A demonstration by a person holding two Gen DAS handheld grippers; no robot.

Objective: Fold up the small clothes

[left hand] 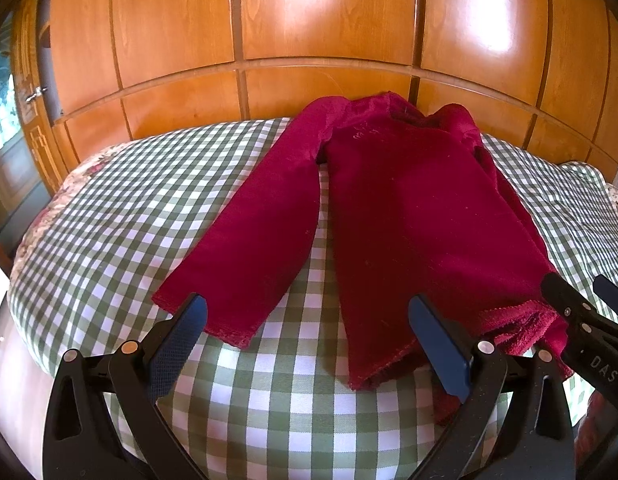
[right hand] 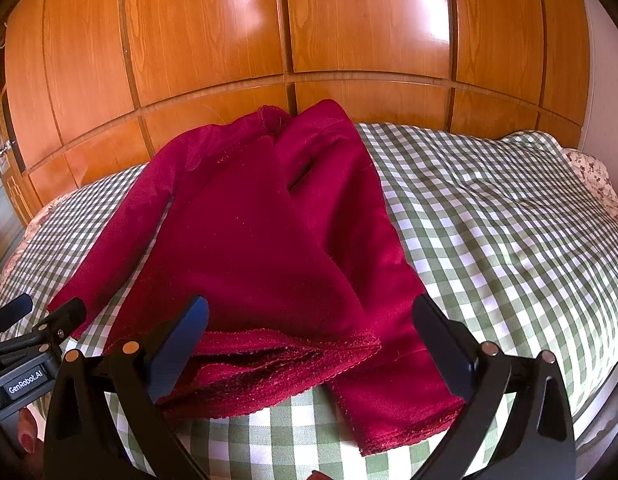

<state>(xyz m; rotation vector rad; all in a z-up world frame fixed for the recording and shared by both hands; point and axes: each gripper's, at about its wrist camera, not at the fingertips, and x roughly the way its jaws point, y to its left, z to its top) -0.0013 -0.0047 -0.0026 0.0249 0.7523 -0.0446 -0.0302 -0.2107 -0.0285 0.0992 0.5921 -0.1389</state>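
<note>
Wooden wardrobe doors [left hand: 321, 12] fill the whole back of the room, and in front of them a green-and-white checked cloth [left hand: 109, 208] covers the bed or table. Spread on it lies the dark red long-sleeved top [left hand: 409, 208], neck toward the wardrobe, hem toward us. One sleeve [left hand: 245, 240] stretches out flat on the left side; the other side looks already turned in over the body, with the hem [right hand: 277, 356] bunched in rumpled layers near the front edge.

Now the tools: the left gripper [left hand: 309, 344] hovers wide open over the near end of the outstretched sleeve, holding nothing. The right gripper [right hand: 309, 344] is spread wide too, poised above the bunched hem (empty as well).

To do this well, I'd say pinch the cuff [left hand: 201, 316] cleanly, one layer only, and carry it across flat, smoothing that hem first.
</note>
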